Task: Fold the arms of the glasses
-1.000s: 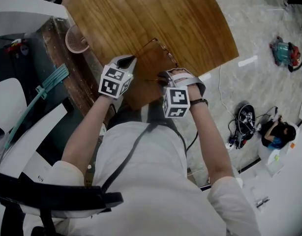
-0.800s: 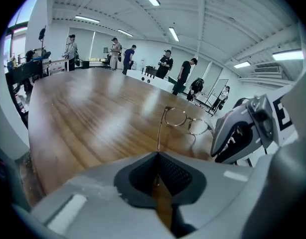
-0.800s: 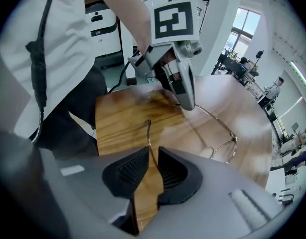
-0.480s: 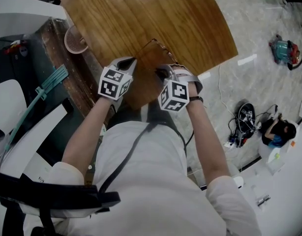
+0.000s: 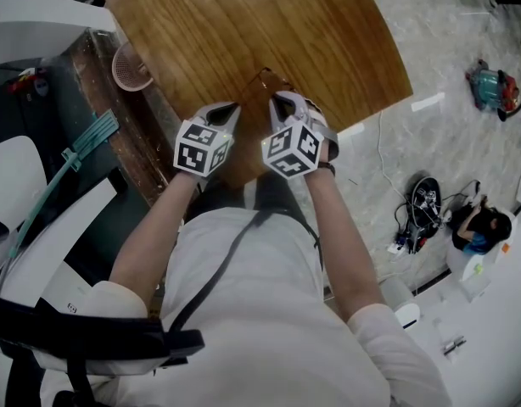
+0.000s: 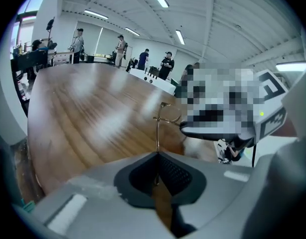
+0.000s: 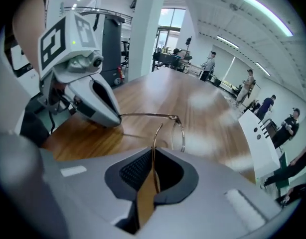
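Observation:
Thin gold-wire glasses [image 5: 267, 78] stand near the front edge of the wooden table [image 5: 243, 24]. My left gripper [image 5: 232, 107] is shut on one arm [image 6: 157, 133], which runs from its pads to the front frame [image 6: 166, 106]. My right gripper [image 5: 278, 101], close beside the left, is closing on the other arm [image 7: 154, 146], and the wire is pinched between its pads [image 7: 141, 169]. In the right gripper view the lens rim [image 7: 179, 128] stands just ahead, and the left gripper [image 7: 114, 117] holds the far arm.
A pink mesh basket [image 5: 131, 67] sits by the table's left edge. A teal rail [image 5: 81, 147] and white chairs are at the left. Cables [image 5: 422, 203] and a seated person [image 5: 481, 227] are on the floor at the right. People stand beyond the table's far end [image 6: 143, 59].
My right gripper has moved left towards the left gripper and rolled, so its marker cube faces differently. The glasses arm it holds has swung inward. The left gripper has barely moved.

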